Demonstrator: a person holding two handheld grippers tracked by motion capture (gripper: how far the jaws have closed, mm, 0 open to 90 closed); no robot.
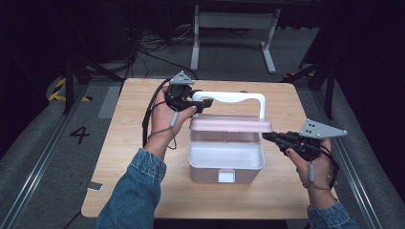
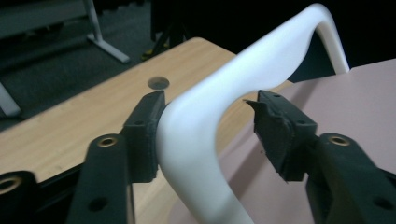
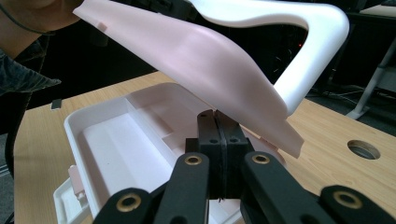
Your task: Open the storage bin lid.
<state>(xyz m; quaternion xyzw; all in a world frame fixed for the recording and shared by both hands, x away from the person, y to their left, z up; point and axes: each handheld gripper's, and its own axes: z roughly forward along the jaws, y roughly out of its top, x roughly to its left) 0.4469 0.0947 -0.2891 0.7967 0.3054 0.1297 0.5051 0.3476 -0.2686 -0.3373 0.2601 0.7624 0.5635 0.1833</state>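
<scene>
I see blue denim sleeves (image 1: 131,198) on both forearms. My left gripper (image 1: 206,103) is black, with a grey three-cornered plate (image 1: 183,78) at its 12 o'clock and a black cable (image 1: 147,117) trailing from it. The right gripper (image 1: 265,136) is black too, its grey plate (image 1: 319,129) dotted with small holes. Up close, the black jaws carry brass-ringed screw holes (image 3: 192,160).
</scene>
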